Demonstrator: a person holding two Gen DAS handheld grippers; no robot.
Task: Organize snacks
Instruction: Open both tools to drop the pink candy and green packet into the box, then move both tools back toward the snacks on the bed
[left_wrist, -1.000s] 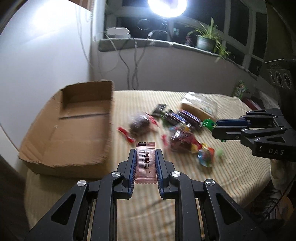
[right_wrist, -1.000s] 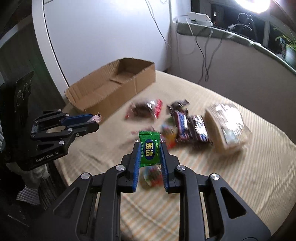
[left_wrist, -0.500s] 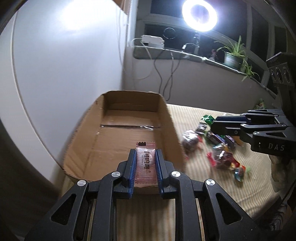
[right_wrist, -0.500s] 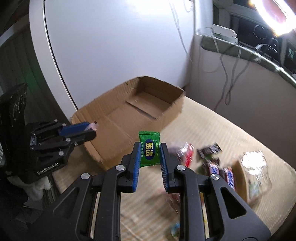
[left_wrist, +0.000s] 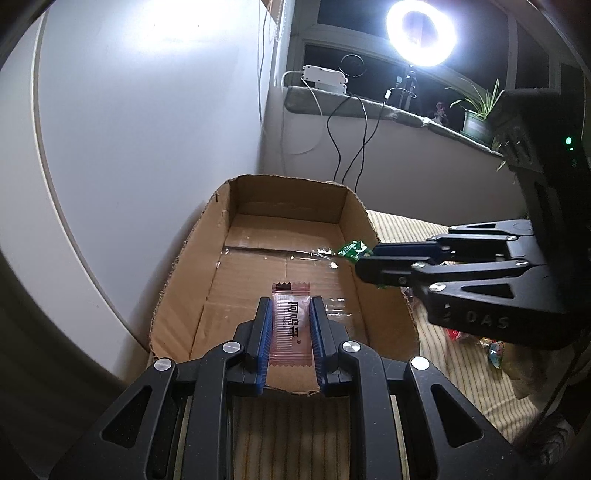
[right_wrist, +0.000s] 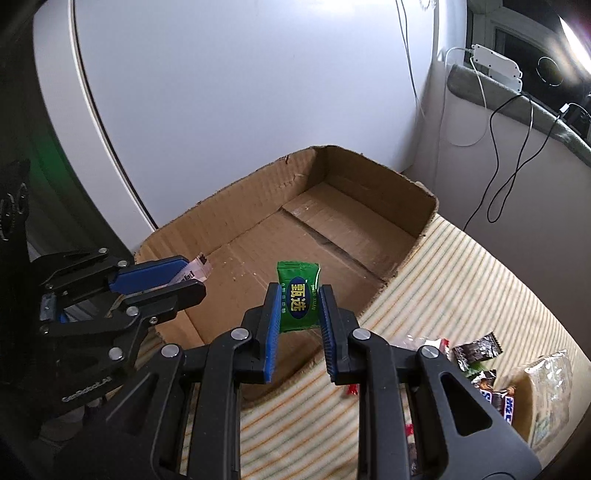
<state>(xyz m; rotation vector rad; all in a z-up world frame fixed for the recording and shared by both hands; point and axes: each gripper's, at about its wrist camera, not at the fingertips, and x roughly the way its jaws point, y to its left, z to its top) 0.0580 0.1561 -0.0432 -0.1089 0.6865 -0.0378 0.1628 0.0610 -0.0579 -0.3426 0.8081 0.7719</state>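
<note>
An open cardboard box lies on the striped table; it also shows in the right wrist view. My left gripper is shut on a pink snack packet and holds it over the box's near end. My right gripper is shut on a green snack packet and holds it over the box's right wall. The right gripper enters the left wrist view from the right with the green packet at its tip. The left gripper shows at the left of the right wrist view.
Several loose snacks and a clear bag lie on the striped table right of the box. A white wall stands behind the box. Cables hang from a ledge with a ring light and a plant.
Both grippers have moved left from the snack pile to the box, each still holding its packet. The packets now hang over the box's inside.
</note>
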